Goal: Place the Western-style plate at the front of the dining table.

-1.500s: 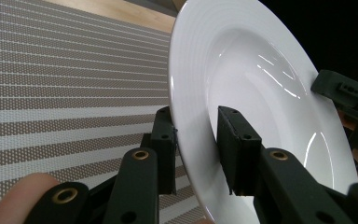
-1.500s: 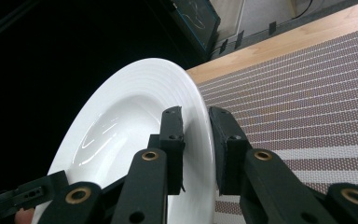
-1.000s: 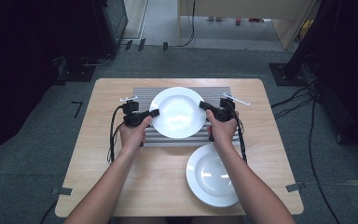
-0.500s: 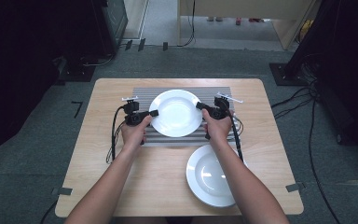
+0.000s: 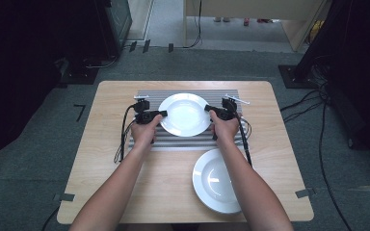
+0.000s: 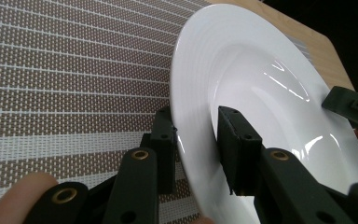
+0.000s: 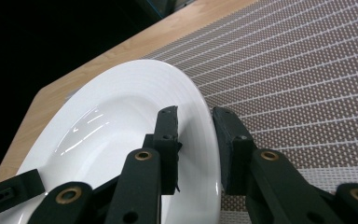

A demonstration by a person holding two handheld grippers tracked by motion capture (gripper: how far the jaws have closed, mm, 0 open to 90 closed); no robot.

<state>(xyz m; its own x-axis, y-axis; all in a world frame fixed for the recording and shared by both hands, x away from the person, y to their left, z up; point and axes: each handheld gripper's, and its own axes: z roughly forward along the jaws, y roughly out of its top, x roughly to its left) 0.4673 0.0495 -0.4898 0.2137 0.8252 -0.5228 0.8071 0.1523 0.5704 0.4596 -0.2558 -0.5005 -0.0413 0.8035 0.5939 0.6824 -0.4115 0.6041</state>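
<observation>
Plate [image 5: 185, 114] rim is pinched by left tool [image 6: 198, 140] and right tool [image 7: 196, 140], its underside hidden above the mat [image 5: 192, 142].

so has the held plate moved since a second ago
Yes. The held plate has slid toward the person along the striped mat; more mat shows beyond its far rim. It has closed in on the second plate, which lies on the table.

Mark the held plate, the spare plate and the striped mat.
held plate [image 5: 185, 114]: high view, centre of its well.
spare plate [image 5: 217, 180]: high view, its well.
striped mat [image 6: 65, 70]: left gripper view, bare weave.
</observation>
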